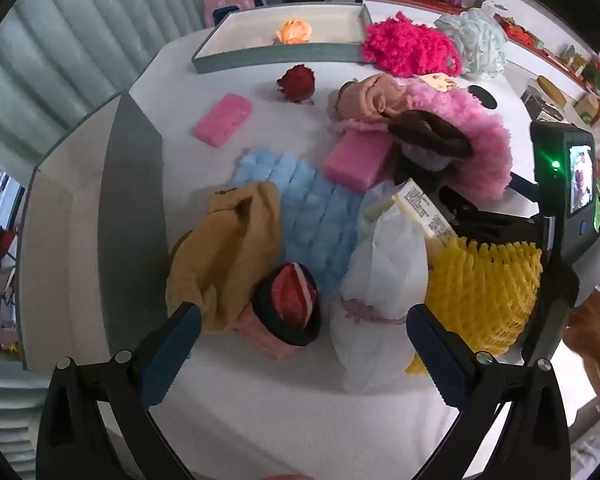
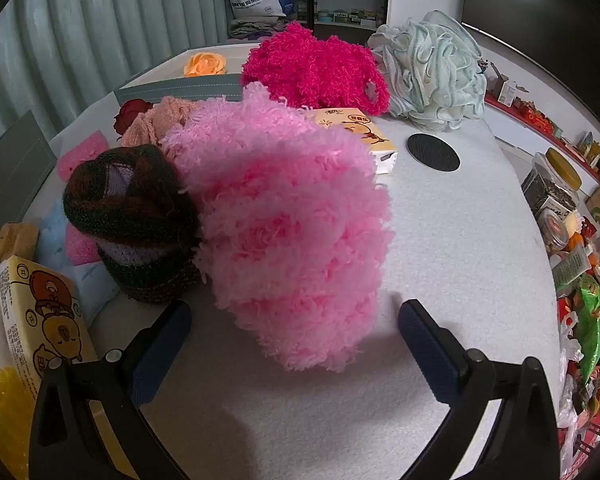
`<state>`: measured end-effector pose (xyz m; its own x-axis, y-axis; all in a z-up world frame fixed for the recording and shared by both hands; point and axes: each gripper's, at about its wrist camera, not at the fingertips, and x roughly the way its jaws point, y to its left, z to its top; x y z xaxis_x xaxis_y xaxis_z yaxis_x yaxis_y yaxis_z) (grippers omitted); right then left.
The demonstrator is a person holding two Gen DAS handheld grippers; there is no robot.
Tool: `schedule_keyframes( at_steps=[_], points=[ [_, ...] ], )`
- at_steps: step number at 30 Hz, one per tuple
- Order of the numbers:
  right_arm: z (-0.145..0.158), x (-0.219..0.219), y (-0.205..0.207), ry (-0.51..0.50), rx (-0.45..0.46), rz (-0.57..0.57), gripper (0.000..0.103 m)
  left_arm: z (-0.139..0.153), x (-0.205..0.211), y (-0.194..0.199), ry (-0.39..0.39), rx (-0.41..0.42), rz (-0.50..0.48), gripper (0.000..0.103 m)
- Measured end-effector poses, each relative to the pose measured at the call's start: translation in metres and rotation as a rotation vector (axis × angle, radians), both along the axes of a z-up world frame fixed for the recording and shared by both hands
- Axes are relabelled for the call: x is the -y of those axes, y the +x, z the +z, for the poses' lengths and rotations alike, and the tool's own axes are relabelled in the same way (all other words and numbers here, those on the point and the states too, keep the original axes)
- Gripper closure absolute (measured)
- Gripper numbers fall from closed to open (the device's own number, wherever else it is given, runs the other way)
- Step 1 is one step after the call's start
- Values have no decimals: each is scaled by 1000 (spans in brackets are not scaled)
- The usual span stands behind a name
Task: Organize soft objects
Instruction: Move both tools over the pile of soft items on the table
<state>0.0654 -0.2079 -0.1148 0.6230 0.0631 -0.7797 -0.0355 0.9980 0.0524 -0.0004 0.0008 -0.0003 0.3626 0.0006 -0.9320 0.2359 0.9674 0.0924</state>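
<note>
Between the wide-spread fingers of the right gripper [image 2: 295, 320], above the white table [image 2: 460, 240], lay the light pink fluffy piece [image 2: 292, 240], its near end reaching in between the pads without either touching it. Its long axis ran away from the gripper toward the magenta fluffy piece [image 2: 316, 68]. A dark knitted roll [image 2: 136, 220] pressed against its left side. Below the left gripper [image 1: 303, 322], whose fingers also stood apart and empty, sat a red-and-black rolled sock [image 1: 290, 304], open end up, beside the mustard cloth [image 1: 224, 252] and white plastic bag [image 1: 380, 272].
</note>
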Motion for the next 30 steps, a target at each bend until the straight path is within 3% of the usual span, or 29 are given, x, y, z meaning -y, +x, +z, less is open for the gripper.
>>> schedule_keyframes(
  at_steps=[4,12,13,14,20,25,30],
  points=[
    [0,0,0,-2,1,0,0,-5,-6,-2,-30,-34,8,0],
    [0,0,-1,-7,1,0,0,-10,-18,-29,-11,-20,47,0],
    [0,1,0,-9,-2,4,0,-13,-8,-14,5,-38,55,0],
    [0,1,1,-10,-10,13,0,-8,0,7,1,-78,81,0],
    [5,6,10,6,-143,68,0,-7,2,5,4,-64,98,0],
    [48,38,-9,113,-148,-29,0,-7,1,7,-1,-73,115,0],
    [94,38,-33,125,-184,-5,0,4,-5,8,-19,-54,145,0]
  ],
)
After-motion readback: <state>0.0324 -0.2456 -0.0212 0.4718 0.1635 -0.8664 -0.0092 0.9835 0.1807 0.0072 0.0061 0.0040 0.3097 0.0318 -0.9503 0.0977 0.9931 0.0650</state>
